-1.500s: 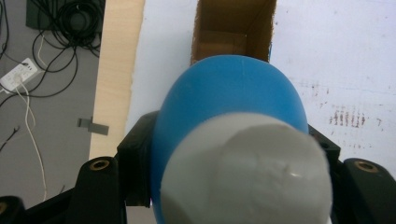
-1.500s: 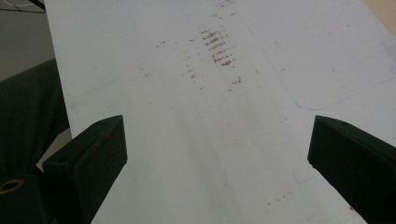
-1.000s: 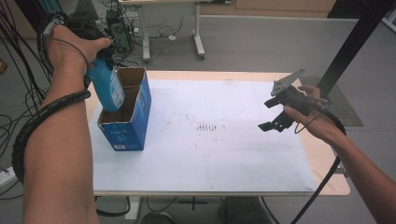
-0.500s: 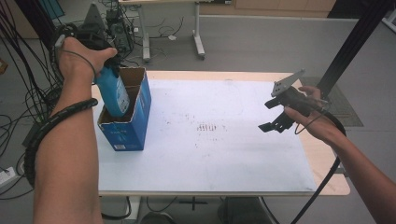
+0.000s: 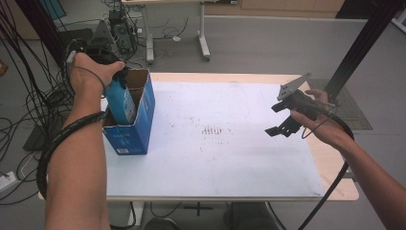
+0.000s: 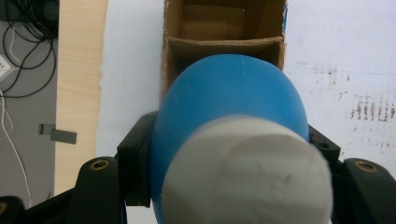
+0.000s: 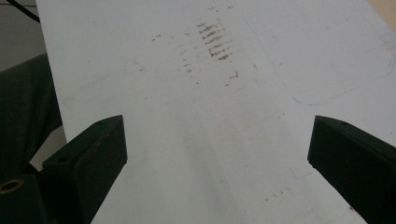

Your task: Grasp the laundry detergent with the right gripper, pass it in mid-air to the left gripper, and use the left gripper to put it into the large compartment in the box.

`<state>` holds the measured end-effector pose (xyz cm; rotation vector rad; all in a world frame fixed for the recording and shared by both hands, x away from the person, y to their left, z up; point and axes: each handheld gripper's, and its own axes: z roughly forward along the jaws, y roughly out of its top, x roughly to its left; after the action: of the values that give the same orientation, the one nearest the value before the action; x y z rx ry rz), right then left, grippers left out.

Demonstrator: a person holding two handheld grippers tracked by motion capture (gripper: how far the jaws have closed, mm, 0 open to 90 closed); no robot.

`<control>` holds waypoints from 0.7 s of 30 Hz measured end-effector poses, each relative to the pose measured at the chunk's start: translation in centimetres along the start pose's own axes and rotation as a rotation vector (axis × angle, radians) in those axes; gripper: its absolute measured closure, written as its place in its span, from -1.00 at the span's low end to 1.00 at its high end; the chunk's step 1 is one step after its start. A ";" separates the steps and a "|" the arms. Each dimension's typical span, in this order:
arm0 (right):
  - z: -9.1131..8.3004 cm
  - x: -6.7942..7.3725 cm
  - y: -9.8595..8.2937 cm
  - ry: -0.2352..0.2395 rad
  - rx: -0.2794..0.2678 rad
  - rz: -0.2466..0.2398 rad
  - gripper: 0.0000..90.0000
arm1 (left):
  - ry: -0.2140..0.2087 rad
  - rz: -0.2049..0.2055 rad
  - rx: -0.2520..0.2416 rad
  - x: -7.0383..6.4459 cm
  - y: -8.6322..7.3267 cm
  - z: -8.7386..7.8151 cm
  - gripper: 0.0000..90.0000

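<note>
We are holding the blue bottle (image 5: 120, 101) tightly in our left gripper (image 6: 229, 154) inside the open blue box (image 5: 135, 130), while our right gripper (image 7: 217, 154) is staying wide open above the table (image 5: 239, 158).

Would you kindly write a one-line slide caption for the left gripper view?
Left gripper clamps a blue bottle with a white cap above an open cardboard box.

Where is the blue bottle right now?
The blue bottle sits at the table's left in the high view, clamped in the left gripper and partly lowered into the open blue box.
</note>
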<state>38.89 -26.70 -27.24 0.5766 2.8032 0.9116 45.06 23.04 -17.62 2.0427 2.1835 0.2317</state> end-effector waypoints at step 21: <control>0.2 -0.4 -0.7 -0.005 0.011 0.017 -0.90 | -0.001 0.010 0.029 -0.5 -0.3 4.8 -0.18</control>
<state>39.09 -27.28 -27.86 0.6038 2.8053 0.8968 45.76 22.60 -22.41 2.0687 2.1890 0.2013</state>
